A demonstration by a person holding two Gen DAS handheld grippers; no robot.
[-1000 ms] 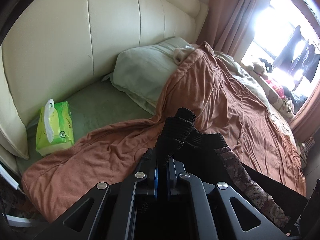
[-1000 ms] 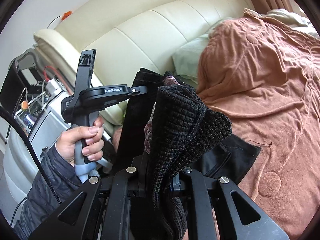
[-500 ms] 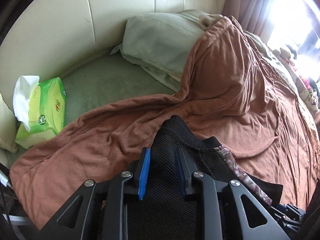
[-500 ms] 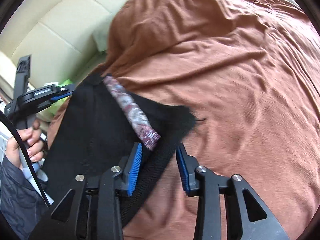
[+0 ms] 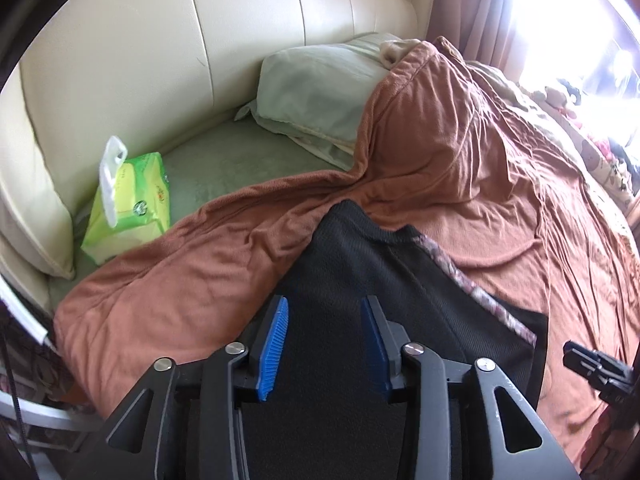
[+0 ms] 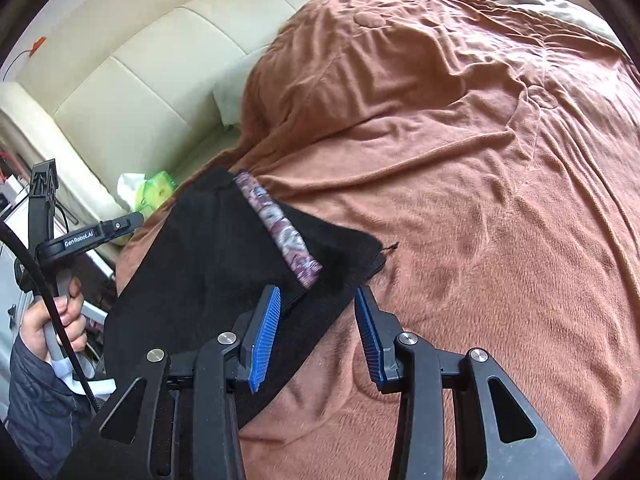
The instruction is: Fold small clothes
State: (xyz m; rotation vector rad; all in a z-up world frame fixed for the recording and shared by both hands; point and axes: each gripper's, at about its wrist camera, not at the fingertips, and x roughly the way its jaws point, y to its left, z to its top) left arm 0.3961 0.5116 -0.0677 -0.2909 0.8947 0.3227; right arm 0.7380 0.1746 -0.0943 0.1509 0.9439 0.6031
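A black knit garment (image 5: 360,276) with a patterned mauve band (image 5: 460,276) lies flat on the rust-brown blanket (image 5: 460,168). It also shows in the right wrist view (image 6: 208,256), with the band (image 6: 280,232) across it. My left gripper (image 5: 324,320) is open and empty just above the garment's near part. My right gripper (image 6: 316,312) is open and empty over the garment's right edge. The left gripper's body (image 6: 80,236) and the hand holding it show at the left of the right wrist view.
A green tissue pack (image 5: 128,204) lies on the pale green sheet by the cream padded headboard (image 5: 160,60). A pale pillow (image 5: 320,92) sits behind the blanket. A bright window and soft toys are at the far right. The blanket (image 6: 480,160) covers most of the bed.
Both grippers were shut on the bunched garment and held it up. They lowered it onto the blanket, opened and let it go. It now lies flat.
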